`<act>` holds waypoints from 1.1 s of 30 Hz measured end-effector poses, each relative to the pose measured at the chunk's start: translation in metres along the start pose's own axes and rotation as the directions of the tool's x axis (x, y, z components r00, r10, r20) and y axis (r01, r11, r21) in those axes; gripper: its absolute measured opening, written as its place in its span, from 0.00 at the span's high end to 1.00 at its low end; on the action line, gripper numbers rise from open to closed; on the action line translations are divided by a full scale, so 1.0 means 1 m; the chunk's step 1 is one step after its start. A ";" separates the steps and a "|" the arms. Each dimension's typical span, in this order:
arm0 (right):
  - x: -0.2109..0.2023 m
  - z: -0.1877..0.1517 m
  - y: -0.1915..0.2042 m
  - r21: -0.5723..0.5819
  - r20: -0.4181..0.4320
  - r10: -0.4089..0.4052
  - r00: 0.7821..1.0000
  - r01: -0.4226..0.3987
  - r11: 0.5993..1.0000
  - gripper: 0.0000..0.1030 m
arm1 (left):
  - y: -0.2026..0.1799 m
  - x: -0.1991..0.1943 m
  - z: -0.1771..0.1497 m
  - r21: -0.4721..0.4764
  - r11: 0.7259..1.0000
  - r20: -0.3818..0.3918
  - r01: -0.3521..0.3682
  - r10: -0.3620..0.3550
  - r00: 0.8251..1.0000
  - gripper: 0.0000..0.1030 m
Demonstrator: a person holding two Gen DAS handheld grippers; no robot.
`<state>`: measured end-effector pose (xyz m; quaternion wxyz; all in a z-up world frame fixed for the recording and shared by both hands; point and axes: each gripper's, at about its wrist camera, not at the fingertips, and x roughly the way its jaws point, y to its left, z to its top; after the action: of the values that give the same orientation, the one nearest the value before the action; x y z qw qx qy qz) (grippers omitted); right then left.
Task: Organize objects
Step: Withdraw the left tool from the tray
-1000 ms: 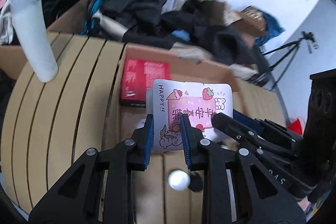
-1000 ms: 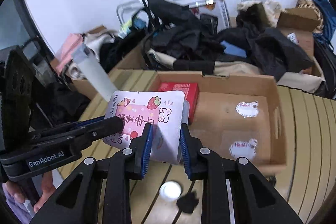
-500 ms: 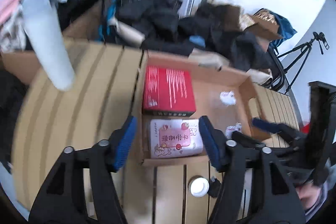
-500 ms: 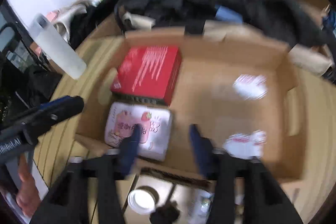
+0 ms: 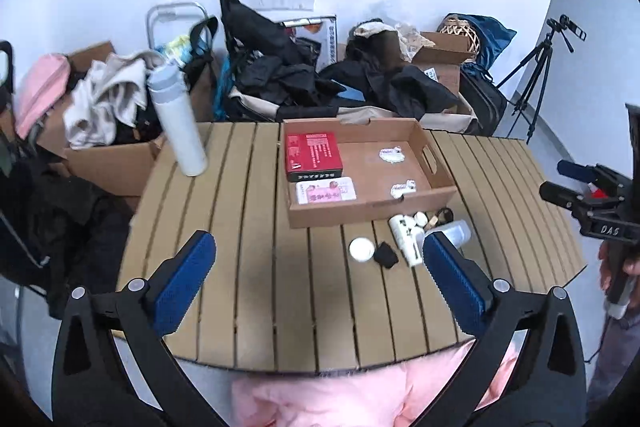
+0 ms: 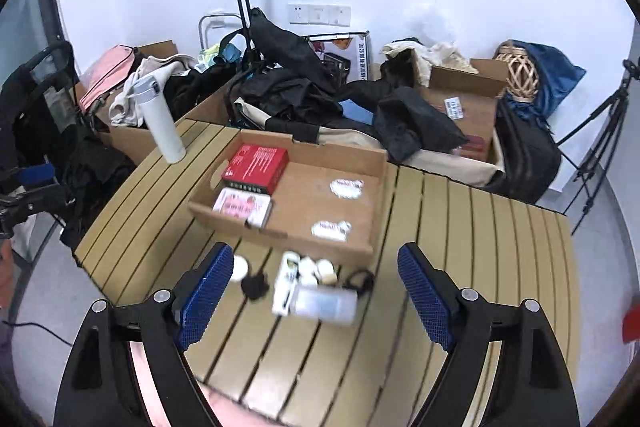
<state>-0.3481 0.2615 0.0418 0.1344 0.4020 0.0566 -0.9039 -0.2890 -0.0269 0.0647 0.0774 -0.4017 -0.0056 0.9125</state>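
Cardboard tray half filled, both tongs spread wide and empty above the table.

From the left, I see the white flask (image 5: pixel 178 125) standing alone on the far-left slats of the table (image 5: pixel 248 267), well apart from the rest. My left tongs (image 5: pixel 320 279) hang open over bare slats, gripping nothing. The cardboard tray (image 5: pixel 438 169) holds the red box (image 5: pixel 313 155) in its far-left corner with the pink card box (image 5: pixel 326 191) just in front of it, packed tight, I judge, to leave room on the right. Loose small items (image 6: pixel 312 287) lie outside the tray's near wall, probably next to go in. My right tongs (image 6: pixel 316 297) hover open above that cluster, holding nothing.
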 end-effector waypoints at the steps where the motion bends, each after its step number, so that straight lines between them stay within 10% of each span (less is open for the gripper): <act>1: -0.007 -0.005 0.001 0.002 0.003 0.002 1.000 -0.002 1.000 0.15 | -0.003 -0.009 -0.007 0.007 1.000 0.010 -0.004 0.004 1.000 0.00; 17: -0.092 -0.209 0.068 0.118 0.066 0.112 0.992 -0.119 0.986 0.15 | -0.031 -0.088 -0.203 -0.006 0.998 0.023 0.064 -0.064 0.998 0.00; 33: -0.039 -0.221 0.062 0.137 -0.044 0.162 0.986 -0.154 0.979 0.15 | -0.053 -0.016 -0.188 0.015 0.992 -0.100 0.123 -0.121 0.988 0.00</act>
<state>-0.1480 0.2562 -0.0769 0.1771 0.4379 -0.0321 -0.8808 -0.1337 0.0135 -0.0472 0.1376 -0.4444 -0.0167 0.8850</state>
